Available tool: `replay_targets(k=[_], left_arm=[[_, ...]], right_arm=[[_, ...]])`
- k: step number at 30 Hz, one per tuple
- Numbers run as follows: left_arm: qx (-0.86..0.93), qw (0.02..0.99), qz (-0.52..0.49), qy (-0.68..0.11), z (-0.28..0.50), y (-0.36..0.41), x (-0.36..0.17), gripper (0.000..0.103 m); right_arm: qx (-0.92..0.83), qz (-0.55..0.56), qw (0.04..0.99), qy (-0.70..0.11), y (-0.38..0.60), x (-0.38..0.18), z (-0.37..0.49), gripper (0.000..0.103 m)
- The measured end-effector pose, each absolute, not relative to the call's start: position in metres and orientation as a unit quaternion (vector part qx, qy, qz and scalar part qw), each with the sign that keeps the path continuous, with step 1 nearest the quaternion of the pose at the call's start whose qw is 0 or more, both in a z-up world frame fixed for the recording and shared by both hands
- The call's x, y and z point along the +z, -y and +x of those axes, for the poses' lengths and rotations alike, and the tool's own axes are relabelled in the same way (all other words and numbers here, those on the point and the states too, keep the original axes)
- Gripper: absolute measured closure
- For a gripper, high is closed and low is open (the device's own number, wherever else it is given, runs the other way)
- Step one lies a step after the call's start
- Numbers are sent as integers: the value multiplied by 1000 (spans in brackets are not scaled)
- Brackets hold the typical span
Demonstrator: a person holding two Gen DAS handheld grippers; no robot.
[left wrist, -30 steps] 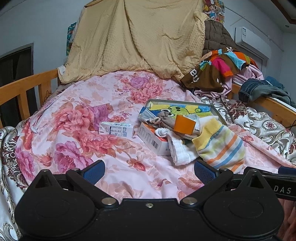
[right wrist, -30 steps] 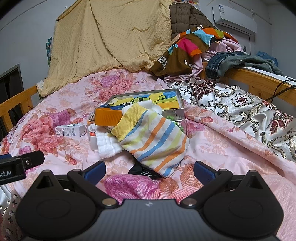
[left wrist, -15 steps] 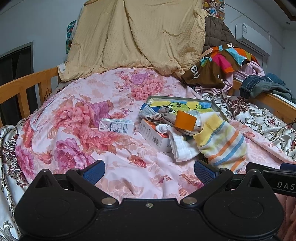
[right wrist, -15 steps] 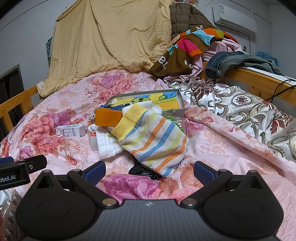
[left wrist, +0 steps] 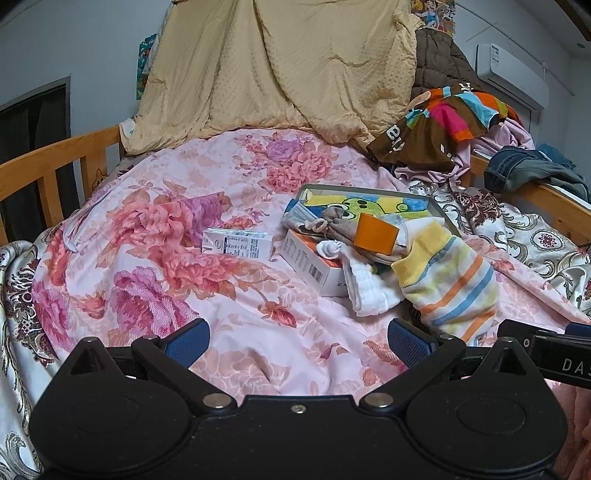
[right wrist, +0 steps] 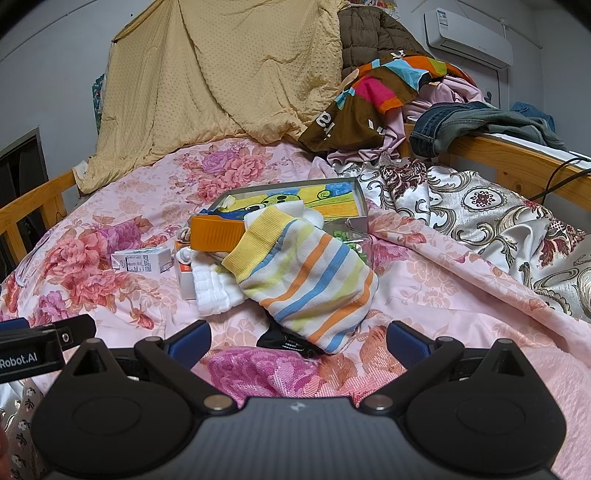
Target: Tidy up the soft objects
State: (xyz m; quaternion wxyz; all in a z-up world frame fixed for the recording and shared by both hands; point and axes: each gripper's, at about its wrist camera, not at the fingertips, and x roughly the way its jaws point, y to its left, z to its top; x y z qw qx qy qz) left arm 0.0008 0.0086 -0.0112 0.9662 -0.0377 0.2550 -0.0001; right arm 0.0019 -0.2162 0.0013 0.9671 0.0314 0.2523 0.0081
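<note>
Floral pink bedspread (left wrist: 155,288) covers wooden-railed bed; tan quilt (left wrist: 280,62) draped behind. Left gripper (left wrist: 297,338) low over bedspread, jaws spread wide, nothing between. Small white carton (left wrist: 238,245) lies left of pile. White-and-orange box (left wrist: 314,264) next, white folded cloth (left wrist: 369,286) against it. Striped sock (right wrist: 306,277) leans on cloth, cuff toward cartoon-printed tray (right wrist: 332,199), orange band (right wrist: 216,230) just beside cuff. Right gripper (right wrist: 297,338) wide apart, empty, sock toe just ahead.

Wooden bed frame (left wrist: 55,162) with slatted rail. Grey wall (right wrist: 55,66) behind it. Air-conditioning unit (right wrist: 467,35) mounted high on the wall, right of the bed. Dark opening (left wrist: 33,155) left of the bed.
</note>
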Motion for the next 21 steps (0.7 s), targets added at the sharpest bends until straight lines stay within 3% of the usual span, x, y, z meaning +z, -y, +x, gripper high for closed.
replay_targets(k=[21], left_arm=[[0, 965, -41, -258, 1, -8, -11, 1]], right_arm=[[8, 33, 967, -252, 217, 3, 1, 0]])
